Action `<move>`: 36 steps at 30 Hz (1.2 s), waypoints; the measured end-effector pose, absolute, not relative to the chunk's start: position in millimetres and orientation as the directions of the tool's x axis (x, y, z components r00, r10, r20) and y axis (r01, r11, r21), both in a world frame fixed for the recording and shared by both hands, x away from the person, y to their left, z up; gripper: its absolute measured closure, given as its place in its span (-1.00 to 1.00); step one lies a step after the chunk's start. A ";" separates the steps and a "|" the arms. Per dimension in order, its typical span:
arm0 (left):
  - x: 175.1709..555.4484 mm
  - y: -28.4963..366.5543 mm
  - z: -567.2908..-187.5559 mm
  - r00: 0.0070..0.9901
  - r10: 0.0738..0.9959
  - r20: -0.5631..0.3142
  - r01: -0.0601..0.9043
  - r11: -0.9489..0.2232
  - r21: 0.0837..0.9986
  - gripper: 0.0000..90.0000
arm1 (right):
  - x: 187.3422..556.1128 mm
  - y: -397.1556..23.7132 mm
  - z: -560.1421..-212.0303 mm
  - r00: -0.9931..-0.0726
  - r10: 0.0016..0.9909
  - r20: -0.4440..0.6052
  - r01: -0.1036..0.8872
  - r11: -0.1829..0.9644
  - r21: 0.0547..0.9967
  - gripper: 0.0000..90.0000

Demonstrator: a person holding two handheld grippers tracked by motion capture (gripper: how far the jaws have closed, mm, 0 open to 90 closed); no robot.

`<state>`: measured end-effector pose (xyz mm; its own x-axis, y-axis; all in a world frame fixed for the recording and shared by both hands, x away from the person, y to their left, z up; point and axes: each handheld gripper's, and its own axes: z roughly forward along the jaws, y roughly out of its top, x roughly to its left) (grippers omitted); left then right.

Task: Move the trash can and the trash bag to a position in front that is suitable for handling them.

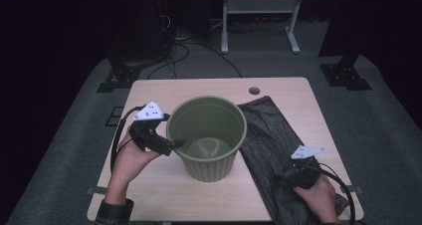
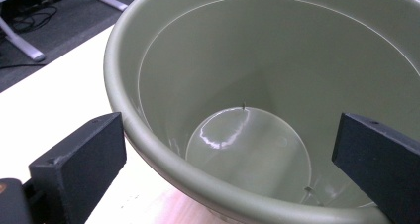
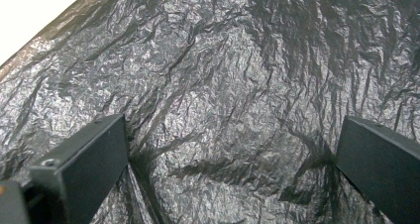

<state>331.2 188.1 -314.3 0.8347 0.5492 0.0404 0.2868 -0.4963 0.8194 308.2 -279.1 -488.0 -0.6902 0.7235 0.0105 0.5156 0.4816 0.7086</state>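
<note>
The left gripper [image 2: 228, 159] straddles the green bin's [image 1: 206, 135] near rim, jaws spread wide. The right gripper [image 3: 233, 169], also open, presses the crinkled black bag [image 3: 223, 85]; the bag's near end seems hidden under the hand.

The left tool [image 1: 175, 143] is looking black and chunky, wearing a grey three-cornered plate with little dark dots. The right tool [image 1: 291, 177] is wearing the same plate. Black cables are trailing from both — each tool is showing two flat black jaws, with a small screw. A plaid sleeve [image 1: 115, 212] is covering the left wrist.
</note>
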 end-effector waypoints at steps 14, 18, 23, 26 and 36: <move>330.9 194.2 -298.8 0.818 0.573 0.048 0.264 -0.448 0.854 -1.00 | 308.1 -279.0 -488.0 -0.690 0.724 0.010 0.516 0.481 0.709 -1.00; 323.7 204.9 -293.0 0.810 0.585 0.044 0.261 -0.427 0.866 -1.00 | 308.1 -279.0 -488.0 -0.689 0.724 0.010 0.516 0.481 0.709 -1.00; 312.5 218.8 -292.3 0.802 0.596 0.037 0.267 -0.414 0.870 -1.00 | 308.1 -279.0 -488.0 -0.689 0.725 0.010 0.517 0.481 0.709 -1.00; 304.2 226.5 -293.5 0.797 0.603 0.036 0.271 -0.410 0.871 -1.00 | 308.0 -279.0 -488.0 -0.689 0.725 0.010 0.517 0.481 0.709 -1.00; 281.8 246.4 -310.6 0.784 0.620 0.033 0.288 -0.411 0.865 -1.00 | 307.7 -278.7 -488.0 -0.686 0.728 0.010 0.518 0.479 0.708 -1.00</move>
<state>281.8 246.4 -310.6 0.7840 0.6199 0.0334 0.2882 -0.4110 0.8649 307.7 -278.7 -488.0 -0.6859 0.7276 0.0100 0.5184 0.4789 0.7085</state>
